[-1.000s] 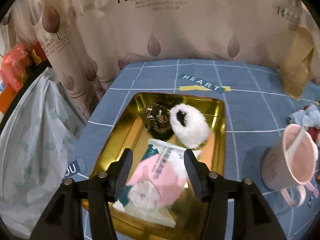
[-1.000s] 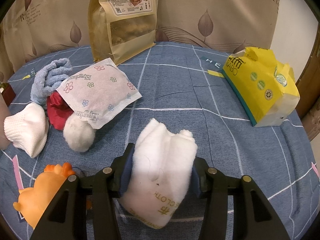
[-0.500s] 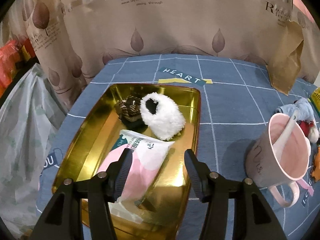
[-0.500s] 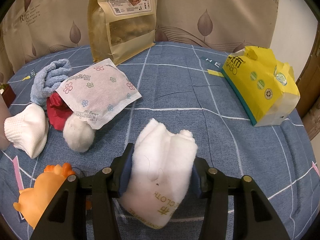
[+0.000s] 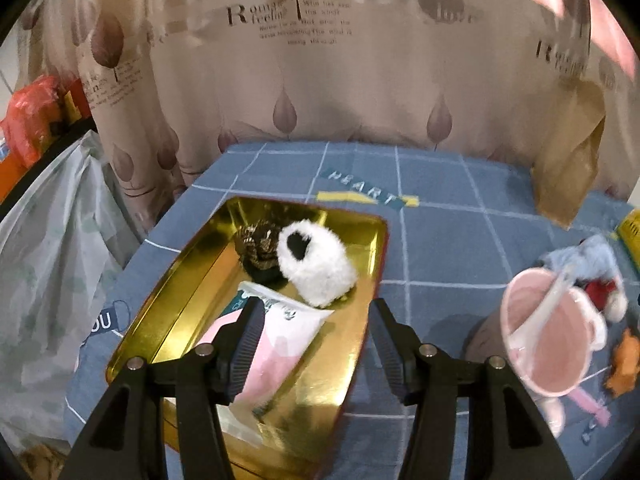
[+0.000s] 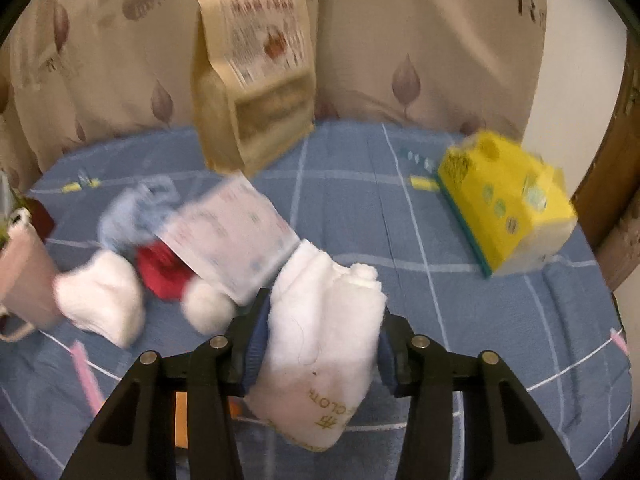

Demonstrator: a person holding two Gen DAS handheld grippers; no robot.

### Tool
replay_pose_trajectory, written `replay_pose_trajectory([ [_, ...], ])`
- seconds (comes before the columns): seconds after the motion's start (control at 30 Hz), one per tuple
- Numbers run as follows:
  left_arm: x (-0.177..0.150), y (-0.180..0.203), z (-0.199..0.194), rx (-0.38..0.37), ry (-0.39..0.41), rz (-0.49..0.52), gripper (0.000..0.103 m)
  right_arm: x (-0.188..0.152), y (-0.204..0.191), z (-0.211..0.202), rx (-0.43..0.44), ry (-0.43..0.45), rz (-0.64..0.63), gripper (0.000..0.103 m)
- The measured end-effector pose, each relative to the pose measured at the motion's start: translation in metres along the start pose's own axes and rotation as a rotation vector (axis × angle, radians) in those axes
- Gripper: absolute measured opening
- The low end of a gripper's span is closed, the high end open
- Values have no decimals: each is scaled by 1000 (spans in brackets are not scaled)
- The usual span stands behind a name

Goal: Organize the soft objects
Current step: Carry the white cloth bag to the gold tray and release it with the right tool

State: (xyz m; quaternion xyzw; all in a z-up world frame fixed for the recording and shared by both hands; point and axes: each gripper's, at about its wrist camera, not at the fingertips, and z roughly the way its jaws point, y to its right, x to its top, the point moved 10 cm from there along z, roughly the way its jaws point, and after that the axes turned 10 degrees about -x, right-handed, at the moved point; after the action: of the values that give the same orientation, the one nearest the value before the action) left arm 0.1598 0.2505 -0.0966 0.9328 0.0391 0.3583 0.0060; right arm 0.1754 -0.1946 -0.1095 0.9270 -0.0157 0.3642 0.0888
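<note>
We see a fluffy white cloth roll with gold lettering, pinched by our right claw. Its long axis runs forward between the fingers, which just tightened. Our left claw stands spread, holding nothing.

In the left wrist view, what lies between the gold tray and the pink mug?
Only bare blue checked tablecloth separates the gold tray from the pink mug; the left wrist view shows it.

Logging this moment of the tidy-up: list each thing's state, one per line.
left gripper: jaws open, empty.
right gripper: jaws have just been closing, shut on white cloth pack.
gold tray: holds fluffy white piece, pink pack.
pink mug: upright, spoon inside.
yellow tissue pack: lying on table.
</note>
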Motion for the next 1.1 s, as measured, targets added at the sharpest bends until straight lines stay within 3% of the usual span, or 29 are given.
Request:
replay_pose_trajectory([
  [0.17,5,8,-21,-21,37,-13,55,37,-35,-36,64,52,-50,44],
  [0.47,2,6,-51,-37,54,-13,55,77,-167,-77,247,102,-204,44],
  [0.8,3,-32,-70,6,57,-55,56,59,-311,-95,424,70,-355,44],
  [1.1,4,-83,-89,52,79,-140,56,42,-401,-99,494,49,-471,44],
])
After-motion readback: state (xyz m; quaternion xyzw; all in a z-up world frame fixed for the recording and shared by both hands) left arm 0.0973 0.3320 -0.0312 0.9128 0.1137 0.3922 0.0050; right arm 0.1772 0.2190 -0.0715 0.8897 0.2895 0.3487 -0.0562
